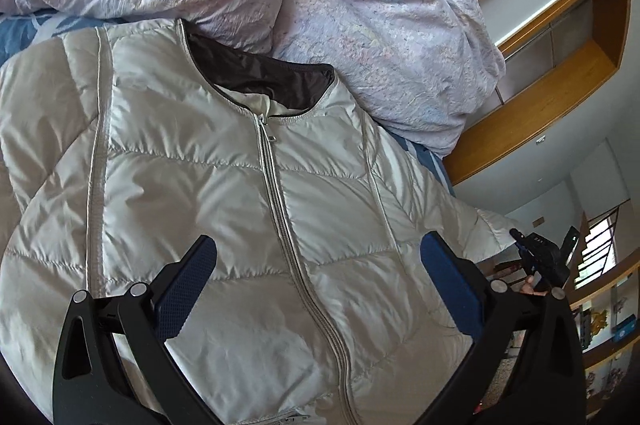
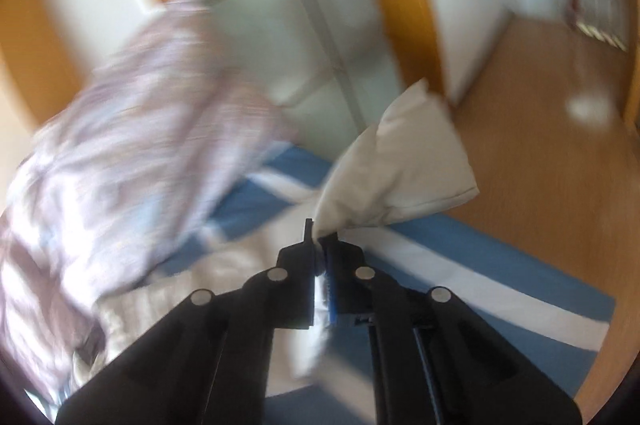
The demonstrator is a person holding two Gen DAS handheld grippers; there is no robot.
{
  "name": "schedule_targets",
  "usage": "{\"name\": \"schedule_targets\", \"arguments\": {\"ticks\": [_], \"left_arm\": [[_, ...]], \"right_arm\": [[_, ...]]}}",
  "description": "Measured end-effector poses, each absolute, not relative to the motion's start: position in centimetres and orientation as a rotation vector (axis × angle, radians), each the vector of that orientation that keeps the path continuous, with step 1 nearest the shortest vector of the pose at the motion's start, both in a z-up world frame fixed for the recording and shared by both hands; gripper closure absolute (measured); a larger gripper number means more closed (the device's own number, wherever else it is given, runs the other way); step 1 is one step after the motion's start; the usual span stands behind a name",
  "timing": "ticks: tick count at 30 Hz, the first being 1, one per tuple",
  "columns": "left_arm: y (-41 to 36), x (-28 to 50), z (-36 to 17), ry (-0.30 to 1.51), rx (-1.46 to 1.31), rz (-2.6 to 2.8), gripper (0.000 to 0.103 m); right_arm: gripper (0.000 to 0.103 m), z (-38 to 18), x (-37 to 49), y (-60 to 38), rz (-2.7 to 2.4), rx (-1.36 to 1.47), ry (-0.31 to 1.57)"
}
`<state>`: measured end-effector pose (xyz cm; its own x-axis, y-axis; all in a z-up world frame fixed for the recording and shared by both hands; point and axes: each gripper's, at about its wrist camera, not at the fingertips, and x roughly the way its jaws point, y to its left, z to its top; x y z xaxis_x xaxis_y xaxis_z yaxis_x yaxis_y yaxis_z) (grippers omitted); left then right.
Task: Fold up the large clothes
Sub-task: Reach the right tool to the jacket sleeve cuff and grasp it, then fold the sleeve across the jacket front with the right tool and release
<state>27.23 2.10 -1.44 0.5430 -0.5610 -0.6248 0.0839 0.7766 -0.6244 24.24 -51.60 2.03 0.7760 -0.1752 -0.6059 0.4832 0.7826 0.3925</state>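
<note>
Jacket (image 1: 224,185), pale quilted, zipped shut, sleeve (image 2: 400,165) pinched by right tongs (image 2: 322,237).

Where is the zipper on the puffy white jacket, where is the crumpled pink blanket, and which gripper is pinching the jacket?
zipper (image 1: 280,185), left wrist view, middle of its teeth.
crumpled pink blanket (image 1: 380,25), left wrist view, its bulging fold.
right gripper (image 2: 322,237), right wrist view, fingertips pinching the puffy white jacket (image 2: 400,169).

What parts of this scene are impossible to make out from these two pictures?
- Jacket hem: left wrist view, cut off by the bottom edge and left tongs.
- Rumpled quilt: right wrist view, smeared by motion blur.
- Pale cloth pinched in the right tongs: which part of the jacket is unclear.
</note>
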Motion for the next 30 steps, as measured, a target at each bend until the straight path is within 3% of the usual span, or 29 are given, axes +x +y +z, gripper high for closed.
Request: {"name": "schedule_targets", "arguments": {"ticks": [6, 15, 25, 29, 30], "left_arm": [[2.0, 27.4, -1.8, 0.934, -0.669, -0.461, 0.006], [0.1, 28.2, -3.4, 0.988, -0.778, -0.493, 0.006], [-1.4, 30.1, -4.8, 1.042, -0.84, -0.48, 0.007], [-2.0, 30.9, -5.5, 1.08, -0.818, -0.438, 0.023], [-2.0, 30.9, -5.7, 1.085, -0.82, -0.437, 0.035]], "right_arm": [[0.097, 3.9, 26.4, -41.4, -0.048, 0.453, 0.619], [0.097, -1.7, 29.5, -29.4, 0.26, 0.338, 0.863], [0.097, -4.0, 28.3, -22.4, 0.292, 0.128, 0.902], [0.097, -3.2, 26.6, -20.8, 0.3, 0.058, 0.876], [0.097, -3.1, 26.3, -20.4, 0.307, 0.039, 0.868]]}}
